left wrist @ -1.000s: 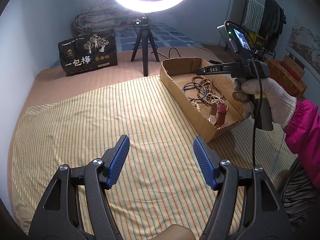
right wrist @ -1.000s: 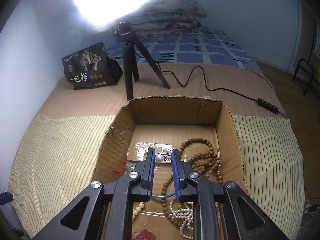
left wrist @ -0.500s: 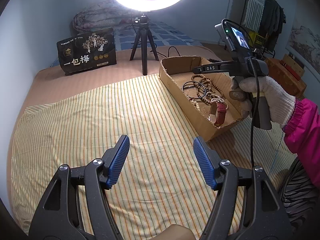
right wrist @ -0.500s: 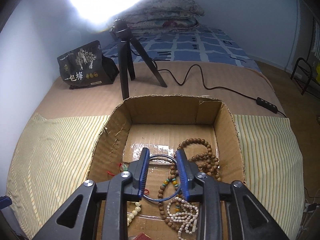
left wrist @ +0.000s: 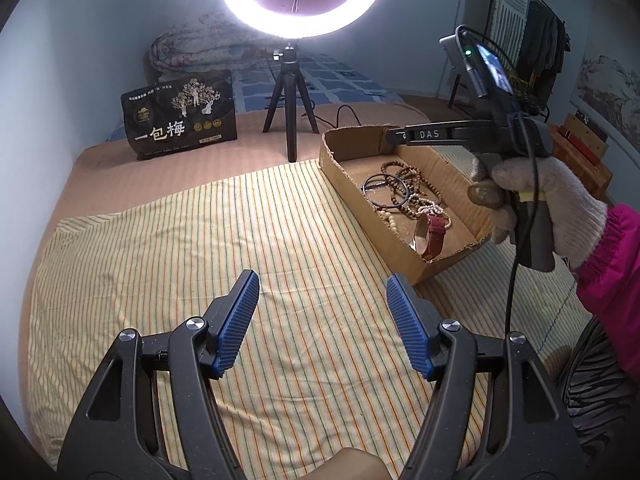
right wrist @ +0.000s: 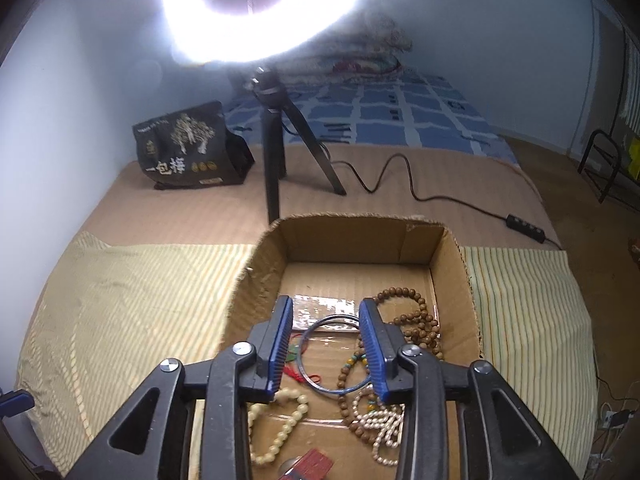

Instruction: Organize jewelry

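Note:
A shallow cardboard box [left wrist: 360,208] [right wrist: 256,272] on the striped cloth holds jewelry: a blue bangle [right wrist: 320,360] [left wrist: 380,190], brown wooden bead strands [right wrist: 420,320] [left wrist: 404,184], a pearl strand [right wrist: 384,424], a cream bead bracelet [right wrist: 280,428] and a red-strapped watch [left wrist: 432,232]. My right gripper [right wrist: 326,348] is open and empty, held above the box over the bangle. My left gripper [left wrist: 322,320] is open and empty, above the cloth to the left of the box. In the left wrist view a gloved hand holds the right gripper's body [left wrist: 480,136] over the box.
A ring light on a black tripod [left wrist: 290,120] [right wrist: 276,152] stands just behind the box, its cable [right wrist: 400,184] trailing right. A black snack bag [left wrist: 182,114] [right wrist: 188,148] stands at the back left. The striped cloth [left wrist: 160,248] covers the table's near part.
My right gripper has opened, let the blue bangle lie in the box, and lifted back a little. The left gripper has hardly moved.

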`<state>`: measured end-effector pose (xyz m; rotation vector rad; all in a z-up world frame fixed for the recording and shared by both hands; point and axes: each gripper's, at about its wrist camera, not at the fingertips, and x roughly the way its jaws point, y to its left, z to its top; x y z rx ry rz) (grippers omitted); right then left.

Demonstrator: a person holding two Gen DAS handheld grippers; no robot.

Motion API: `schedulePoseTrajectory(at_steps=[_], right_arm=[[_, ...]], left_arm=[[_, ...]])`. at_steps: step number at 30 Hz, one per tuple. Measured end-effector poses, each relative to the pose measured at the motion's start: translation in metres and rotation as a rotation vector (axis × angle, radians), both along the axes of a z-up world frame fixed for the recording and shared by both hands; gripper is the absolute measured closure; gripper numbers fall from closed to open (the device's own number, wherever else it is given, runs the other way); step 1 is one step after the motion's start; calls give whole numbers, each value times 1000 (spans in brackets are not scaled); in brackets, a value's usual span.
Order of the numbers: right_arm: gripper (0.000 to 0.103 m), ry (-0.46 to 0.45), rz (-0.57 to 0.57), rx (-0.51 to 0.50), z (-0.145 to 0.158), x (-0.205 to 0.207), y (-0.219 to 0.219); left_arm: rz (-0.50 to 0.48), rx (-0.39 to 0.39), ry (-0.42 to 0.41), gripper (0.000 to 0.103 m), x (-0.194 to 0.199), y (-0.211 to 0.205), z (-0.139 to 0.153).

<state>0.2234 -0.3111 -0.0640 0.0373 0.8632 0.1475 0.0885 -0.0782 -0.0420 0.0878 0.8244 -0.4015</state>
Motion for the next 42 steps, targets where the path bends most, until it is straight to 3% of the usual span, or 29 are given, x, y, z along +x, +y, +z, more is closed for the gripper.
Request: schedulePoseTrajectory(at_steps=[12,16,26,30,34,42], right_arm=[[60,-91,52,-22,40,-57,35],[49,-112,60,-11,49,-75,38],[37,-154,59,-23,57,-128,36],[26,-182,42,-27,61,-142,33],[12,-229,19,-54,66,-156,32],[0,-280,-15,-84,69,-167,35]], left_arm=[[15,-2,-35,35,-16,7,14],[22,-4,-37,35,-19,8,16],[28,-6,-50,35,-26,7,21],[29,-12,-68,21,-30,7,23],[33,-10,-81,20,-32,6,25],[48,20,-98,11,-32,4,25]])
